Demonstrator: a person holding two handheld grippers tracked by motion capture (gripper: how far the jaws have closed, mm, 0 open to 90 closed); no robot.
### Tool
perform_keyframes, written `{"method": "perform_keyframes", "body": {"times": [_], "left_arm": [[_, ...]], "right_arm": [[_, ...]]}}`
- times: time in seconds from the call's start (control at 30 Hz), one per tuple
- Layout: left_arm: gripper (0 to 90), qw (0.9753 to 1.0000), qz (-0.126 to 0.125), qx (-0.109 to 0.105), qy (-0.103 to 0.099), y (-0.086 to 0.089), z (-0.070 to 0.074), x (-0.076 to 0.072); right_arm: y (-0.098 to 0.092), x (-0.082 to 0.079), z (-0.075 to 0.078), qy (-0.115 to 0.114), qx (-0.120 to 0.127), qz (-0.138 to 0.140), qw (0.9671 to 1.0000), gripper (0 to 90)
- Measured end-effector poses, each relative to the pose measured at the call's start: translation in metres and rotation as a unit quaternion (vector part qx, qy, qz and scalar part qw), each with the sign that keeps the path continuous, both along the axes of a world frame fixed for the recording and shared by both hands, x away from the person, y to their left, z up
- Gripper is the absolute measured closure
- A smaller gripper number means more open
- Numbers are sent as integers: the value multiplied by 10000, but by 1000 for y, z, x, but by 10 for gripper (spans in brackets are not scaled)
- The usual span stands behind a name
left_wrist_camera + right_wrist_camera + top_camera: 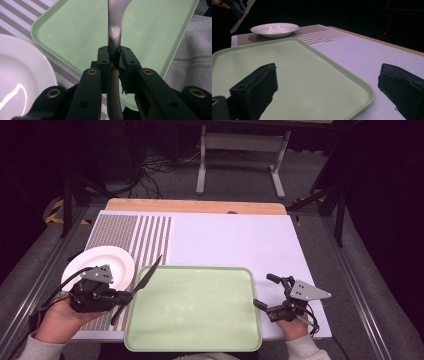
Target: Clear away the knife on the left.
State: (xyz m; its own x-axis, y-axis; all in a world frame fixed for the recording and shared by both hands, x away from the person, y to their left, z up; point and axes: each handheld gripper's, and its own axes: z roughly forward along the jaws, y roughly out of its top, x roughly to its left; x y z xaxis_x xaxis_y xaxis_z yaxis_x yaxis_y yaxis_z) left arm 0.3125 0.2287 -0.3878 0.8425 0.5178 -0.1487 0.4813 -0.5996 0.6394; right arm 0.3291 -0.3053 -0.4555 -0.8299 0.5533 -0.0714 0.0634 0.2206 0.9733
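Observation:
My left gripper (125, 295) is shut on a silver table knife (147, 276) at the left edge of a pale green tray (195, 310). The knife slants up, its blade over the tray's far left corner. In the left gripper view the jaws (115, 53) clamp the knife (115, 22) near the handle's neck, and the blade runs out above the tray (75, 32). My right gripper (263, 290) stands open at the tray's right edge, with nothing between its fingers. In the right gripper view the right gripper (328, 72) has its jaws wide apart, straddling the tray's (299, 75) corner.
A white plate (105, 260) (17, 65) (274, 28) rests on a striped placemat (130, 235) left of the tray. A white mat (235, 240) covers the wooden table (195, 206). Dark floor, cables and a stand's legs lie beyond the far edge.

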Motion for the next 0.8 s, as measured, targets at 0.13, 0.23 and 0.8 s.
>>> {"method": "perform_keyframes", "body": {"times": [0.13,0.23,0.8], "left_arm": [[800,9999,-131,-45,18,-8,-5,0],[799,9998,-180,-81,83,-15,-10,1],[799,9994,-160,-93,299,-32,-26,4]], "right_arm": [[0,0,0,3,12,10,10000,30],[0,0,0,15,4,11,10000,30],[-1,-1,0,13,-2,4,10000,31]]}}
